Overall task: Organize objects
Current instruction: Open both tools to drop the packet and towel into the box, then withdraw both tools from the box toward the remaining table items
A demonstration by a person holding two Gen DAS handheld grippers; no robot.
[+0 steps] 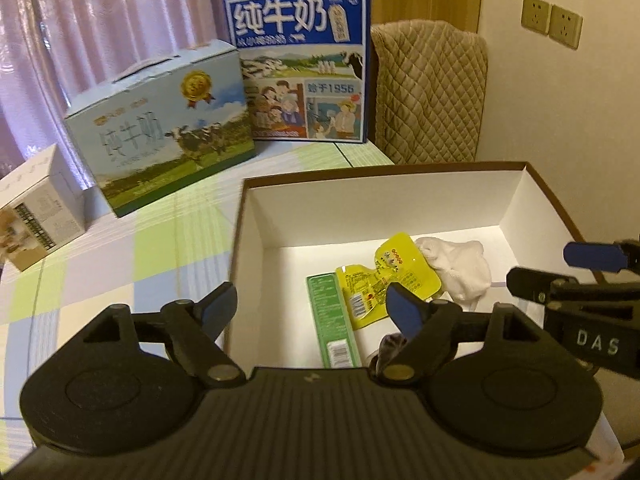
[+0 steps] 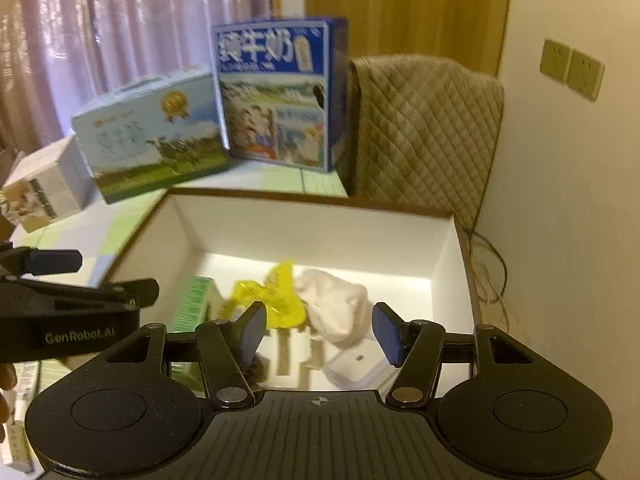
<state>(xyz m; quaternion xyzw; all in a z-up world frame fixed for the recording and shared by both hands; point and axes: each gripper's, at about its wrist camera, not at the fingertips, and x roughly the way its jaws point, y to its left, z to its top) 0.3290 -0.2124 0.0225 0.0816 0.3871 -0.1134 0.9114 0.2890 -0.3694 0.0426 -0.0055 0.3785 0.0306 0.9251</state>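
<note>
Left wrist view: the left gripper [image 1: 310, 306] hangs over the near left corner of the open white box [image 1: 256, 220], its jaws spread wide and empty, one blue pad outside the box wall and the other above the contents. On the box floor lie a long green carton [image 1: 332, 316], two yellow sachets [image 1: 384, 280] overlapping it, and a crumpled white cloth [image 1: 460, 268] touching the sachets on their right. Something dark sits at the near wall, too hidden to name. The right gripper [image 1: 556, 270] enters from the right edge, jaws apart, nothing between them. Behind the box, on the checked cloth-covered table [image 1: 160, 248], stand three milk cartons [image 1: 160, 132], well apart from the work.

Right wrist view: blurred by motion, yet the right gripper [image 2: 320, 332] is plainly released and hovers over the box's near end, with a small white block [image 2: 360, 368], perhaps a charger, just below its pads. The cloth and the yellow sachets lie just beyond it.

I judge the sachets light, slick and floppy; they would slip from a tip pinch, so a flat sealed edge is the better hold. The cloth is soft and will bunch, best taken at its highest fold. The green carton looks stiff and light, safest gripped across its narrow width near the middle.
</note>
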